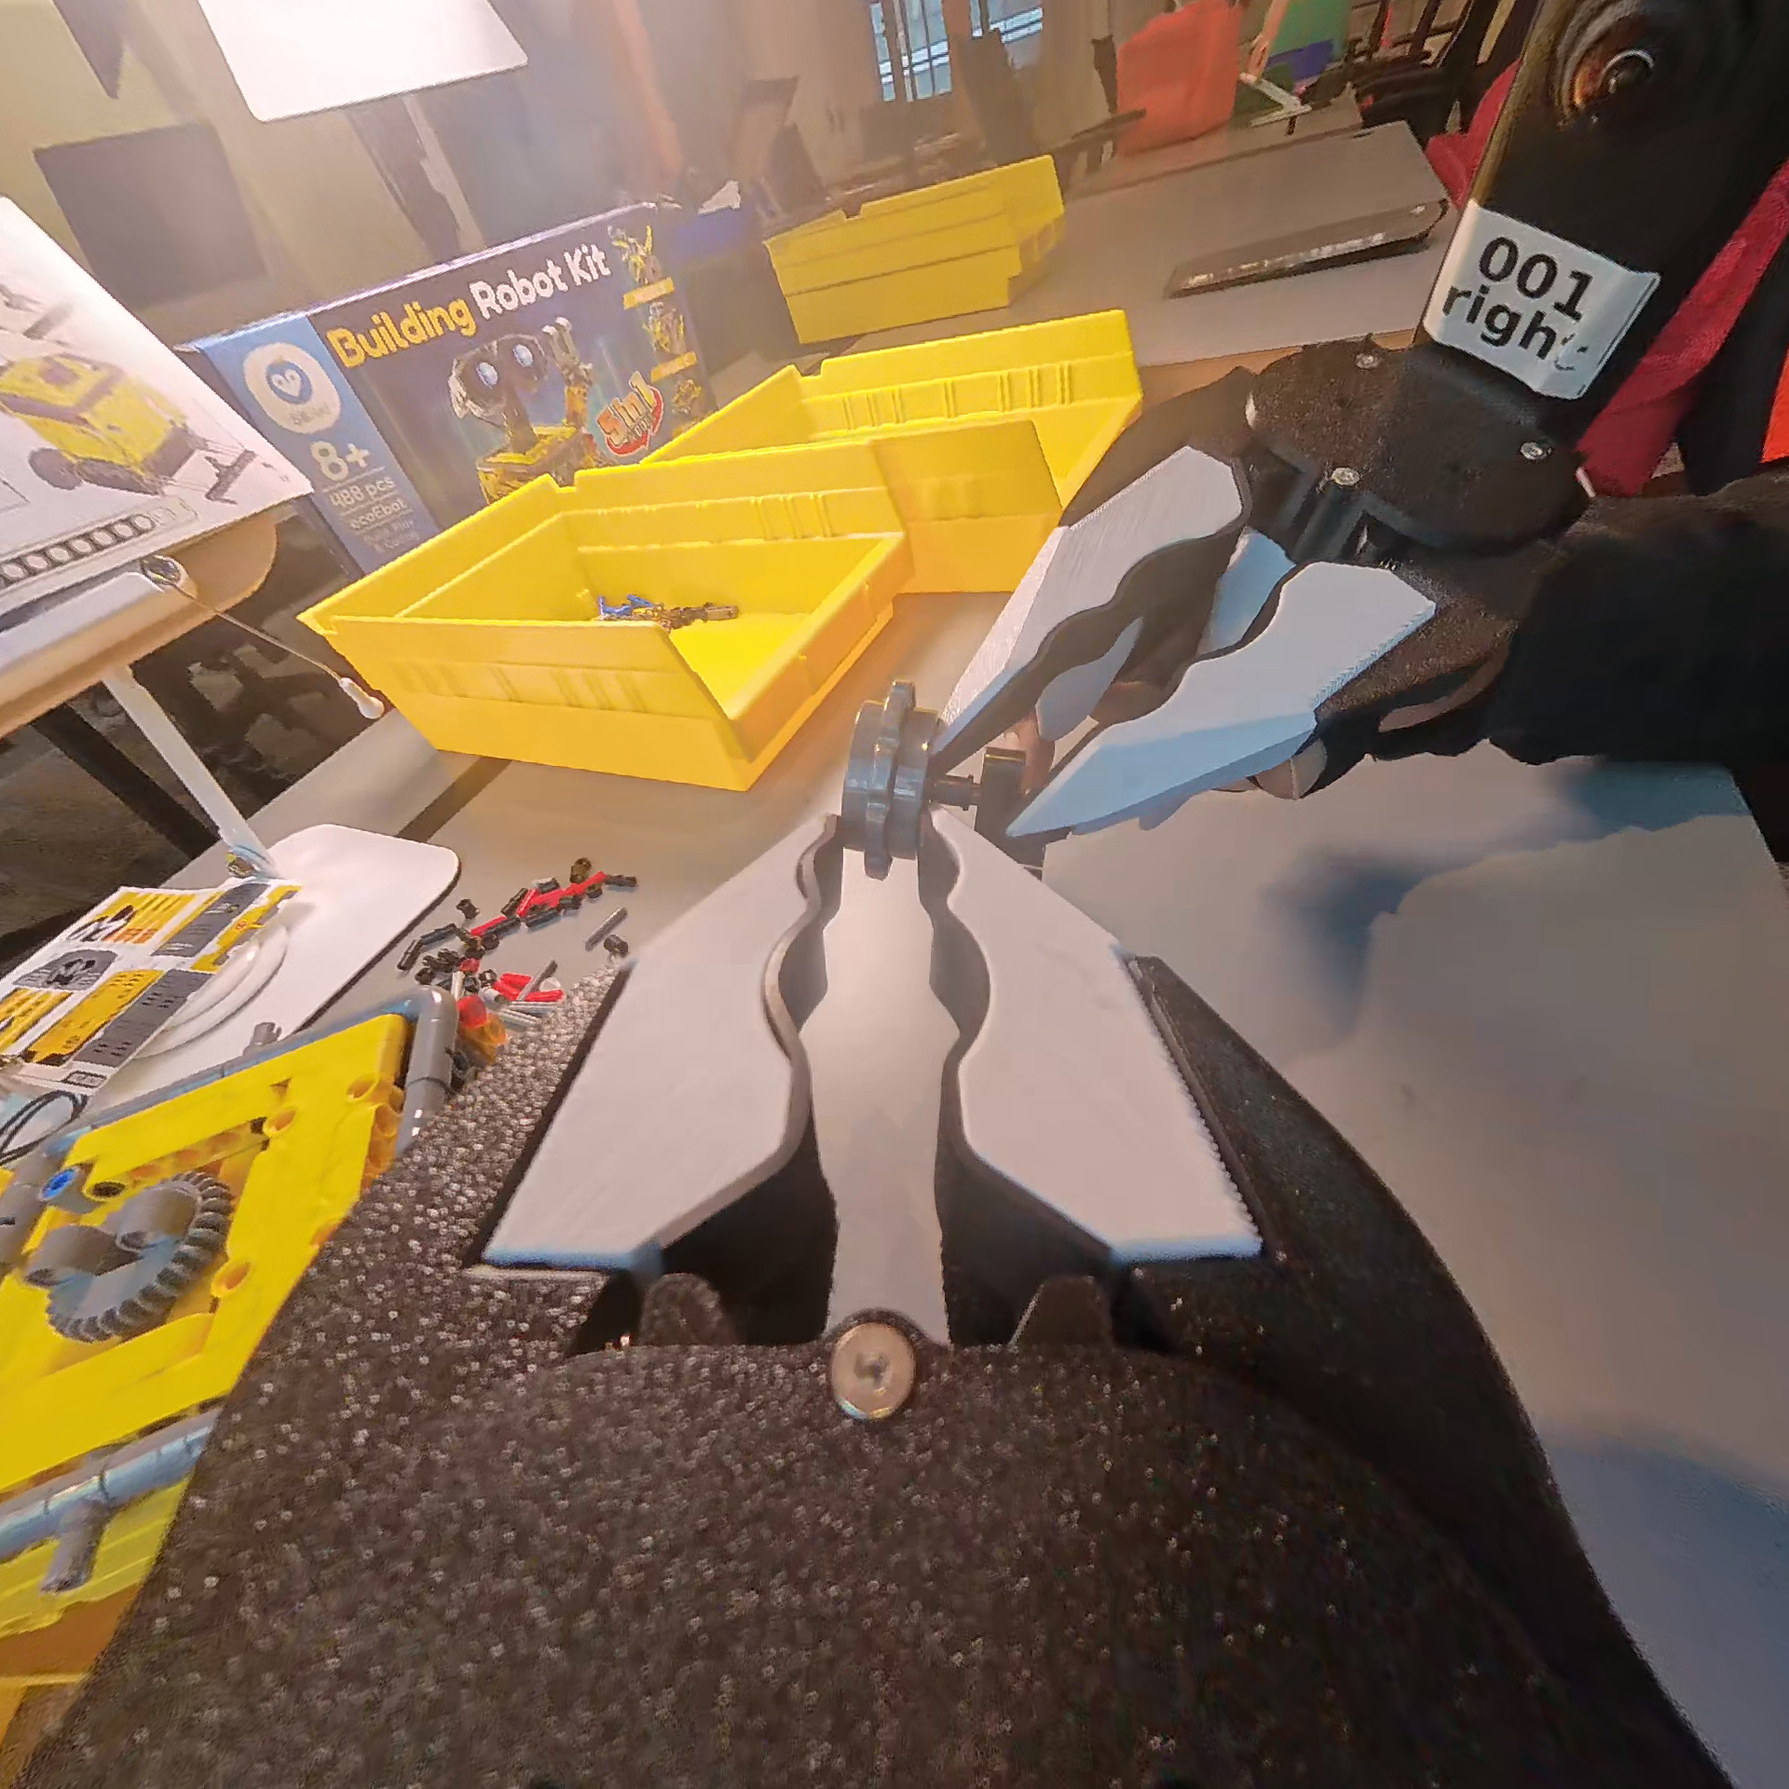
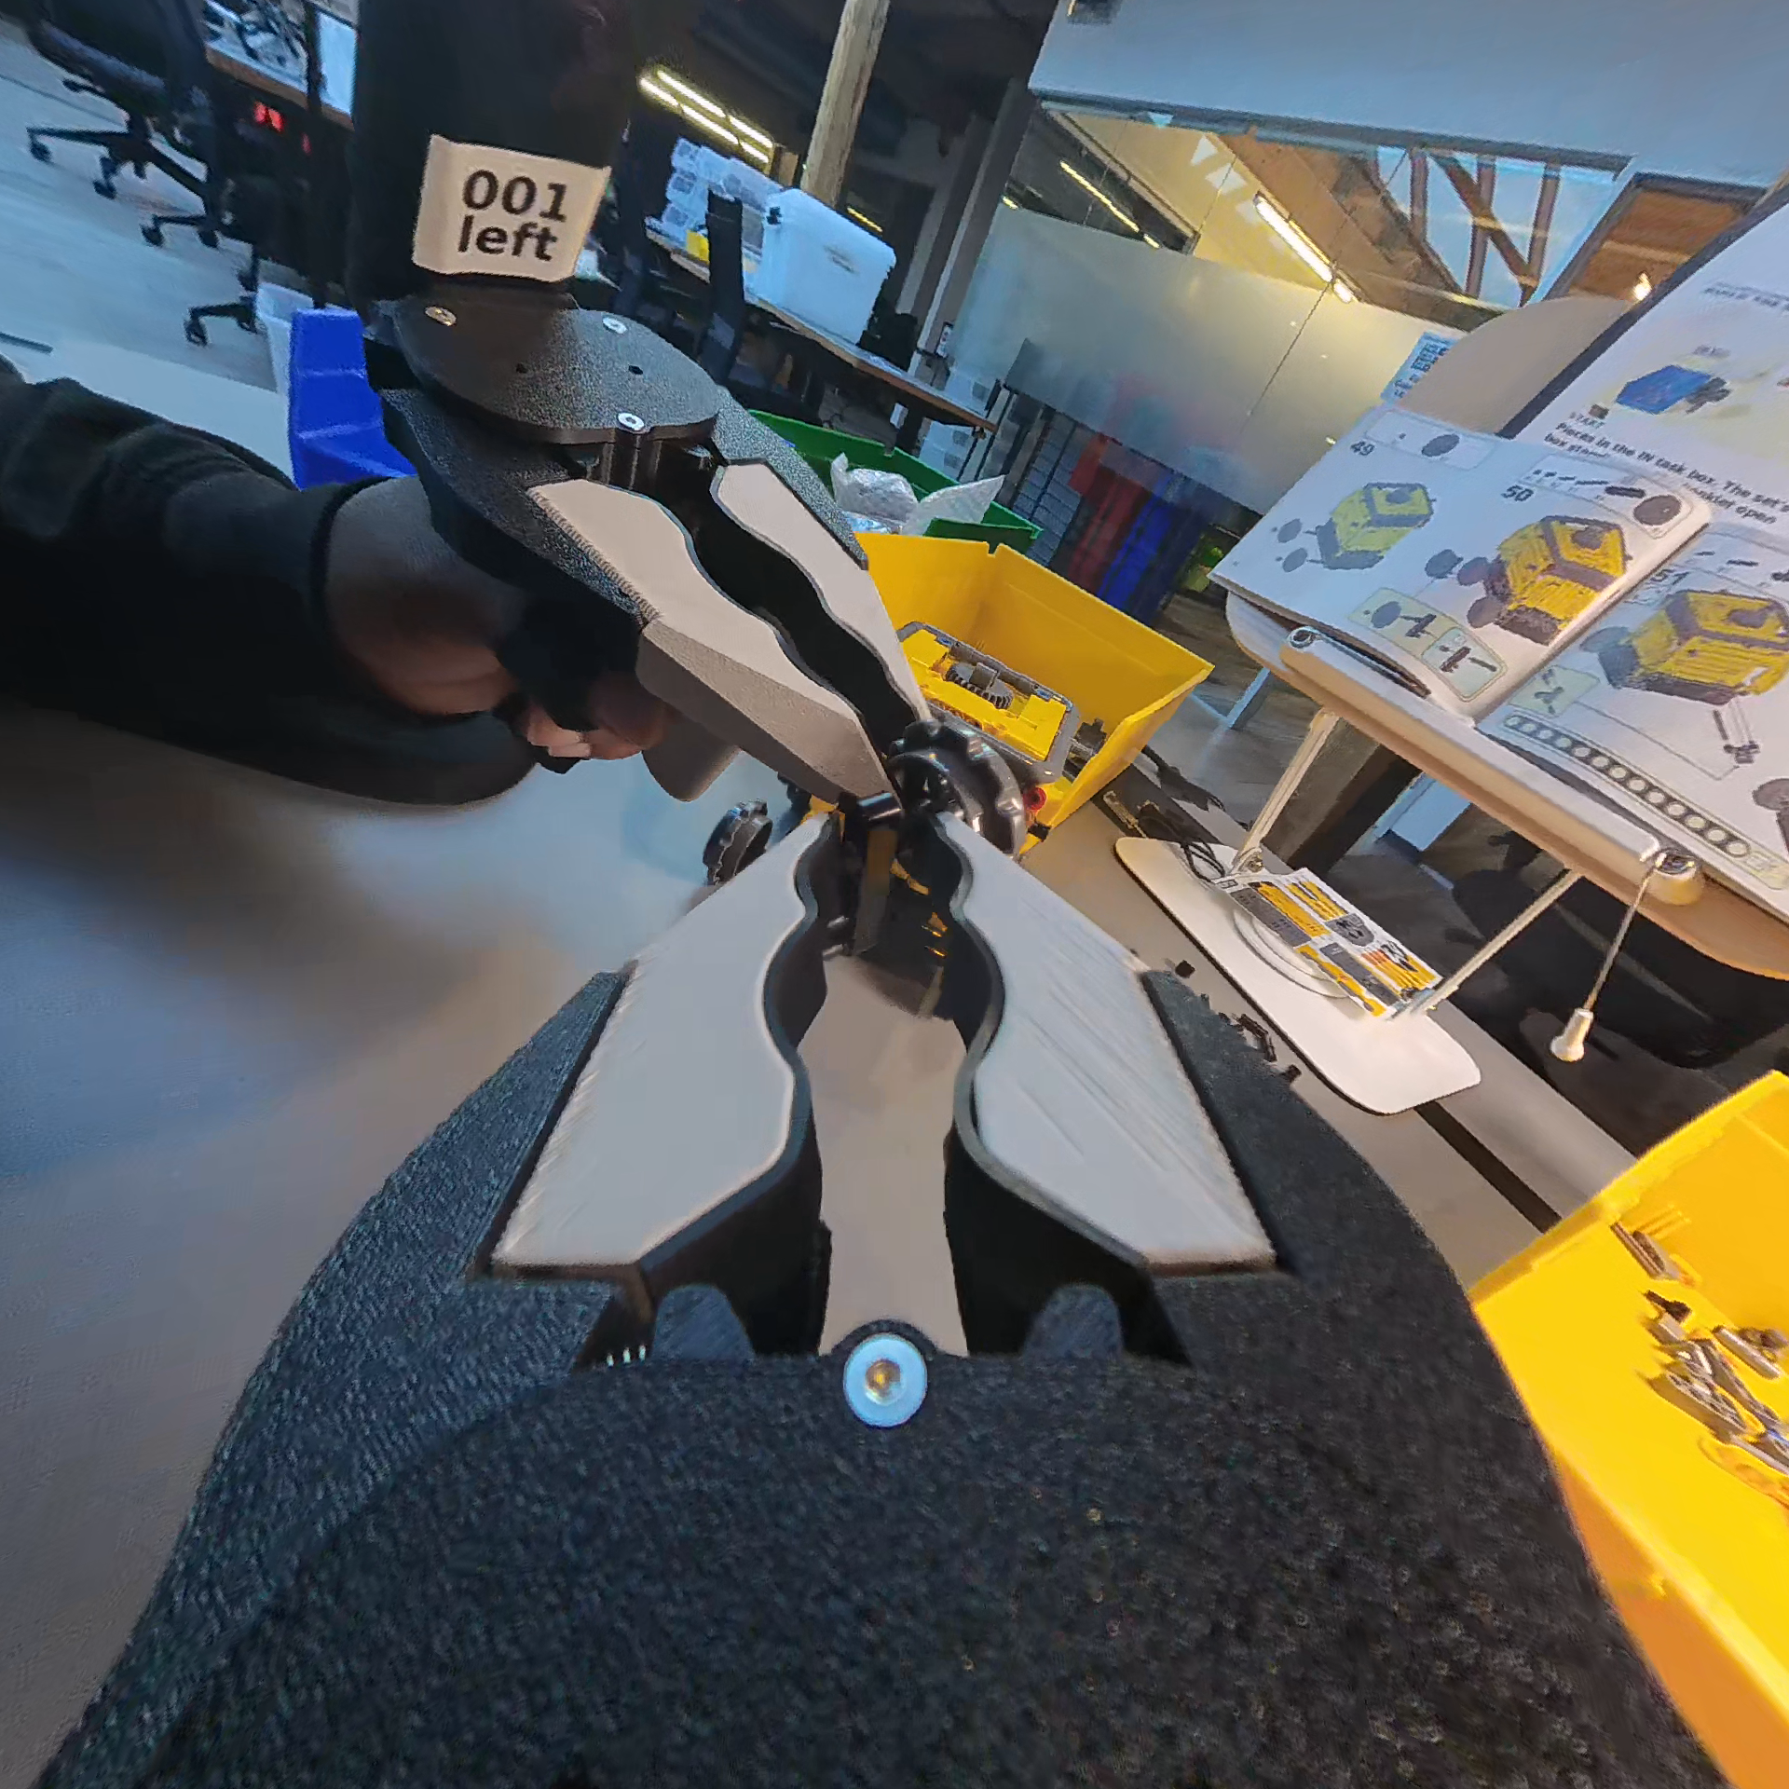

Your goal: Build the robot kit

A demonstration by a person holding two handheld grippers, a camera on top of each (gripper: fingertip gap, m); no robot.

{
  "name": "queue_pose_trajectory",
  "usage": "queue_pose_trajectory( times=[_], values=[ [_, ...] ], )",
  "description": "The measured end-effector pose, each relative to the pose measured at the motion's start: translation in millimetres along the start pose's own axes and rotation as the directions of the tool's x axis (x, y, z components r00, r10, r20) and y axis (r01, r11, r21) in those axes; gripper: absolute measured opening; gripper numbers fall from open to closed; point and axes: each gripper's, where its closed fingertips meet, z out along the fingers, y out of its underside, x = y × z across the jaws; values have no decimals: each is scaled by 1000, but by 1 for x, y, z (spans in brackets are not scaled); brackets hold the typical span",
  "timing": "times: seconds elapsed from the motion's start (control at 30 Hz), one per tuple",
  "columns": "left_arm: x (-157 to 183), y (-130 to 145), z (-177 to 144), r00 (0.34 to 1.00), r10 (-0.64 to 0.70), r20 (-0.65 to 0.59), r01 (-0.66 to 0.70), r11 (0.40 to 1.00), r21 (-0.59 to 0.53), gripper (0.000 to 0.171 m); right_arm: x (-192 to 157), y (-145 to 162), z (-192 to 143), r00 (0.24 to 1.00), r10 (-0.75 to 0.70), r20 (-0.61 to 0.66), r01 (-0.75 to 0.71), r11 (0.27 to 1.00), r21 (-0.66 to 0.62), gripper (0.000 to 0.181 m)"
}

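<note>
Left wrist view: left gripper (image 1: 883,833) level above grey table (image 1: 1404,1016), jaws narrow, clamping grey toothed wheel (image 1: 879,765); right gripper (image 1: 968,774), in black-gloved hand (image 1: 1549,678), angled in from beyond wheel, jaws around black pin (image 1: 978,789) on wheel's axle. Yellow bins (image 1: 600,639) behind wheel. Right wrist view: right gripper (image 2: 886,833) narrow on black pin (image 2: 876,813) beside wheel (image 2: 954,774); left gripper (image 2: 905,770) slanting down; instruction booklet (image 2: 1549,600) right of wheel.

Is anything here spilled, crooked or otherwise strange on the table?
Small black and red building pins lie scattered loose on the table, outside the yellow bin that holds a few similar parts. Otherwise nothing stands out: both tongs meet at a grey toothed wheel.
</note>
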Motion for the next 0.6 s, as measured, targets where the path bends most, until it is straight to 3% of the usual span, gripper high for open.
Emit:
queue_pose_trajectory(
  times=[0.6],
  values=[
    [10,-7,-2,999,30,-32,-29,999,26,12,-5,-10,-11,989,62,134,-77,991,106,13]
  ],
)
